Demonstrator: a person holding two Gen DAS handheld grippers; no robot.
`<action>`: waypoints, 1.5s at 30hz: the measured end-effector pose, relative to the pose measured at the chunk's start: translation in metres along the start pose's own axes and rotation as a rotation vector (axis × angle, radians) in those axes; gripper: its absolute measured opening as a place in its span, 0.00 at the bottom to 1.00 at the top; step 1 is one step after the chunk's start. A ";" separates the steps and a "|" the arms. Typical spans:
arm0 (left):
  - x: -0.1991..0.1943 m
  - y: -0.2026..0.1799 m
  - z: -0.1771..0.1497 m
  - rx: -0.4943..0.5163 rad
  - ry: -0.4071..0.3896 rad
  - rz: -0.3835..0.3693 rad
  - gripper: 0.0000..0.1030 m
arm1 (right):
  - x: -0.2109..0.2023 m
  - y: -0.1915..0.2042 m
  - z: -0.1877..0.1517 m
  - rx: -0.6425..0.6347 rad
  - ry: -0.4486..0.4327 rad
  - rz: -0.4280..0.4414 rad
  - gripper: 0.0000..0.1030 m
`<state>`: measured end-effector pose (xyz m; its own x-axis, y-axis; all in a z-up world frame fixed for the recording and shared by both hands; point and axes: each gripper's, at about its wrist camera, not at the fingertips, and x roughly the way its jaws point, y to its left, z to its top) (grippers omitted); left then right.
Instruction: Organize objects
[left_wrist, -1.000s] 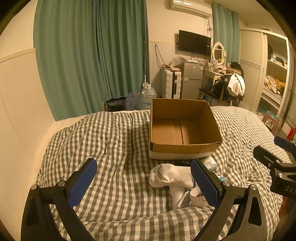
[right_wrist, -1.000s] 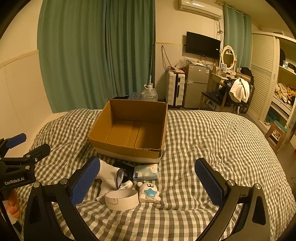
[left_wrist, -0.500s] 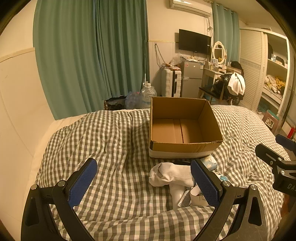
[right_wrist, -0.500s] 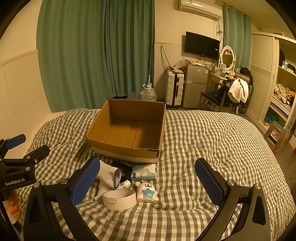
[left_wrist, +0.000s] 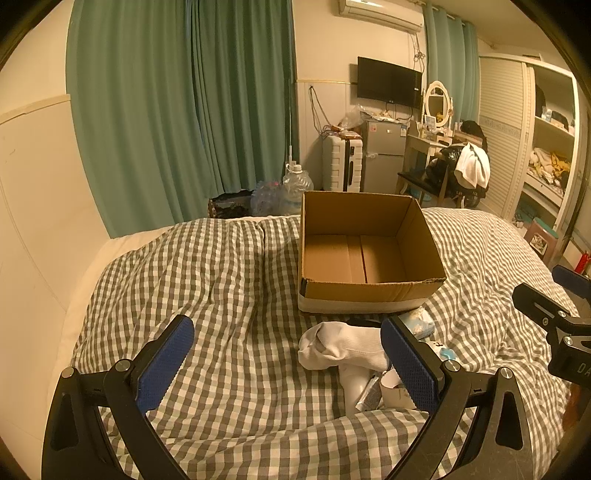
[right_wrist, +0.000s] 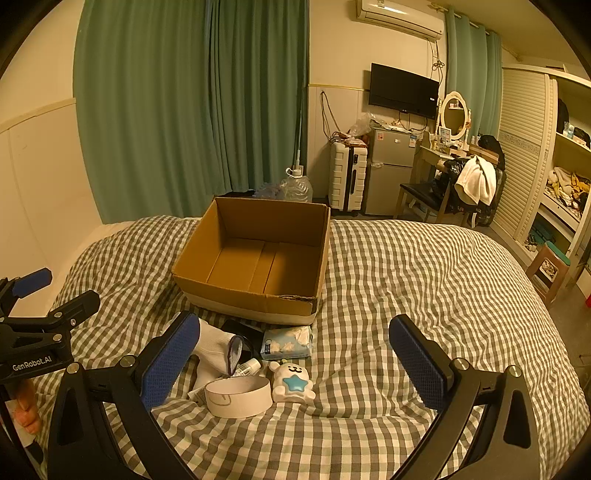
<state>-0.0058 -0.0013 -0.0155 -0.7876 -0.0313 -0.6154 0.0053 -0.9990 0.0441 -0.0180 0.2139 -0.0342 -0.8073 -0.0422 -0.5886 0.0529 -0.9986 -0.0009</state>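
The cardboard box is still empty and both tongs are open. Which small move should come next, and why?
Probably lower the left tongs onto the white sock. Both tongs hold nothing, the box is empty, and the sock lies nearest, beside the left tongs' right finger.

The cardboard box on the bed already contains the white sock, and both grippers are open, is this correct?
Not quite. The cardboard box is empty; the right wrist view shows the white sock lying on the checked duvet in front of it. Both the left gripper and the right gripper are open.
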 end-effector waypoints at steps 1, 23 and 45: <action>0.000 0.000 -0.001 0.000 0.001 0.000 1.00 | 0.000 0.000 0.000 -0.001 0.000 0.000 1.00; 0.053 -0.004 -0.006 0.012 0.136 -0.059 1.00 | 0.034 -0.004 0.000 -0.027 0.061 -0.021 0.99; 0.160 -0.037 -0.033 0.139 0.382 -0.126 1.00 | 0.160 -0.032 -0.049 0.045 0.395 -0.013 0.98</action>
<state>-0.1116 0.0295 -0.1409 -0.4914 0.0548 -0.8692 -0.1800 -0.9829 0.0398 -0.1200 0.2403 -0.1678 -0.5188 -0.0230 -0.8546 0.0118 -0.9997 0.0197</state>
